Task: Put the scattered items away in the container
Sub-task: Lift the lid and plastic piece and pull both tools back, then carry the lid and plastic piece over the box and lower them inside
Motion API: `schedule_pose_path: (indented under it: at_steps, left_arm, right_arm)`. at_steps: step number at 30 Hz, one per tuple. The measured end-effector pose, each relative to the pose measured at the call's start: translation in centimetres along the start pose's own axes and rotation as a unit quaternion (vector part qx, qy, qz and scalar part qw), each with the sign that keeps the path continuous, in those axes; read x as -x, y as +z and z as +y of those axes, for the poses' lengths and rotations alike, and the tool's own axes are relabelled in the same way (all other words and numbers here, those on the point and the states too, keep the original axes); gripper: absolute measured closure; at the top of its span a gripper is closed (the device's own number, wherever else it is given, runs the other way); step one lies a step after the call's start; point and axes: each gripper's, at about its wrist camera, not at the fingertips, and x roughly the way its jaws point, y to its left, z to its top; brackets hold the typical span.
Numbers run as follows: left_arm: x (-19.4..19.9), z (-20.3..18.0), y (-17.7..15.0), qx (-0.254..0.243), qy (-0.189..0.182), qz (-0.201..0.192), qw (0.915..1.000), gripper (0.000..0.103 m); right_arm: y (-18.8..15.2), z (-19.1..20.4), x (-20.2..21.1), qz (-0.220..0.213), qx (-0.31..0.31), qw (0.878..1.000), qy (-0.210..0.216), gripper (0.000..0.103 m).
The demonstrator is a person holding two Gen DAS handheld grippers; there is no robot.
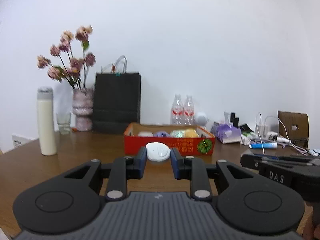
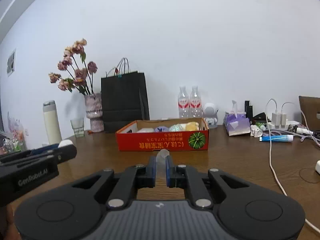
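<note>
- The flowers in the pink vase (image 1: 82, 110) look blurry in the left view.
- The things inside the red cardboard box (image 1: 169, 145) are half hidden by its front wall. Only soft tops show: white, purple, shiny green and yellow.
- The small see-through thing (image 2: 161, 161) in the right gripper (image 2: 161, 167) is hard to make out. I cannot tell what it is.
- The left gripper (image 1: 158, 161) pinches a white rounded plastic thing (image 1: 158, 152) between its blue pads. It sits at the very tips, just in front of the red box's wall, above the brown wooden table (image 1: 84, 152).
- The right gripper is squeezed nearly together on the see-through thing, which pokes up past the tips, in front of the box.
- In each view the other gripper is cut off at the edge.
</note>
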Motion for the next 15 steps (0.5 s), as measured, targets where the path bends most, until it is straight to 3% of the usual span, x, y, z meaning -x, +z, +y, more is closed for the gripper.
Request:
schedule_pose_path:
  at_steps: [6,15]
  left_arm:
    - [2.6,0.0,-0.7,-0.014,0.031,-0.012,0.9993,0.076]
    - [2.7,-0.9,-0.4,-0.017,0.010,-0.021,0.9996,0.076]
  right_arm:
    - [-1.6,2.1,3.9,-0.041,0.032,0.999,-0.002,0.094]
    - [-1.1,1.9,4.1,-0.053,0.029,0.998,-0.012,0.094]
